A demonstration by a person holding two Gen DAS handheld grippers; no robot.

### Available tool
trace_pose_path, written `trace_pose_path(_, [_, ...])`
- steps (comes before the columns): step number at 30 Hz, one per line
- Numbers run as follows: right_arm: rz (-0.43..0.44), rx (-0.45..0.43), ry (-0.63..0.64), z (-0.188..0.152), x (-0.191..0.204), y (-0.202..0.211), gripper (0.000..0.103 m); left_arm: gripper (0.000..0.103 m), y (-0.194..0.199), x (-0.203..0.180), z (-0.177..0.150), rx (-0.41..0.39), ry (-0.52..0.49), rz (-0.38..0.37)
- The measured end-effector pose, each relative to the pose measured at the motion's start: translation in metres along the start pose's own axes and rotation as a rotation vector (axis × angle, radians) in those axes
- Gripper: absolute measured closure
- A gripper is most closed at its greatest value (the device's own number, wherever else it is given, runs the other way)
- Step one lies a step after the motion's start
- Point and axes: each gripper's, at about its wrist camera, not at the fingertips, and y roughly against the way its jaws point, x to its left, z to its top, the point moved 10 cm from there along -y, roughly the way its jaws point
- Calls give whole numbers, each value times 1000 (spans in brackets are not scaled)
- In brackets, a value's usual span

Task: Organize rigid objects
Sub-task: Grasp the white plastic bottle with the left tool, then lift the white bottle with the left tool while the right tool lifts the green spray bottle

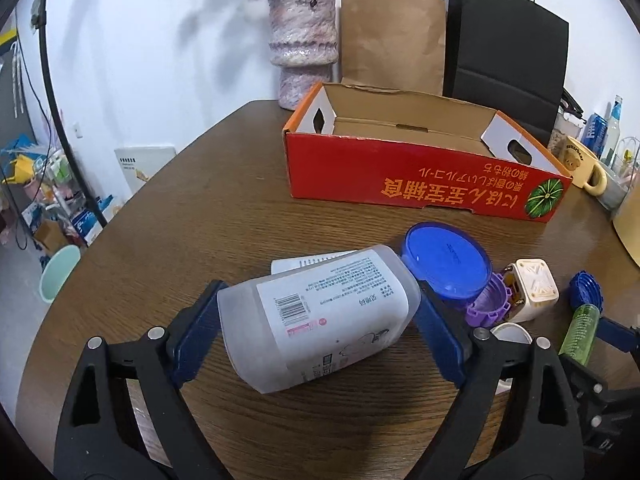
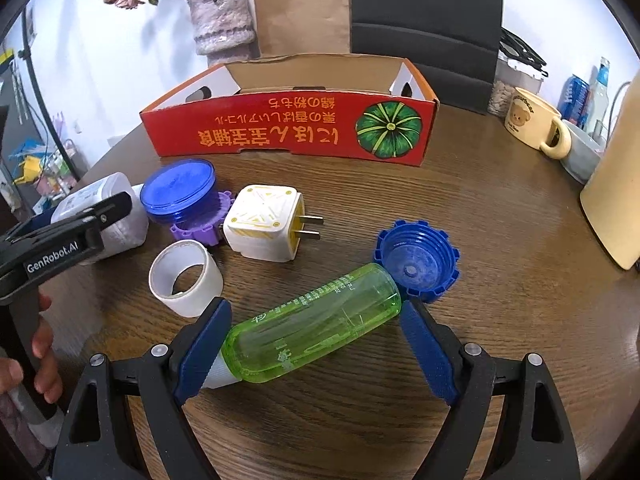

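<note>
A white labelled bottle lies on its side on the round wooden table. My left gripper has a blue pad against each side of the bottle, shut on it. A green transparent bottle with a white neck lies slantwise between the fingers of my right gripper. That gripper is open: the left pad is at the neck and the right pad stands clear of the base. Beyond stands the red cardboard box, open-topped and empty as far as I can see.
Loose on the table lie a blue round lid on a purple gear-like cap, a white plug adapter, a white ring and a blue notched cap. A yellow mug, vase and paper bags stand behind. A hand holds the left gripper.
</note>
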Motion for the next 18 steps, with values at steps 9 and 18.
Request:
trace_pose_path(9, [-12, -7, -193, 2, -12, 1, 12, 14, 4, 10, 4, -27, -30, -35])
trace_pose_path(18, [-146, 53, -151, -11, -6, -10, 13, 14, 9, 26, 5, -51, -37, -66])
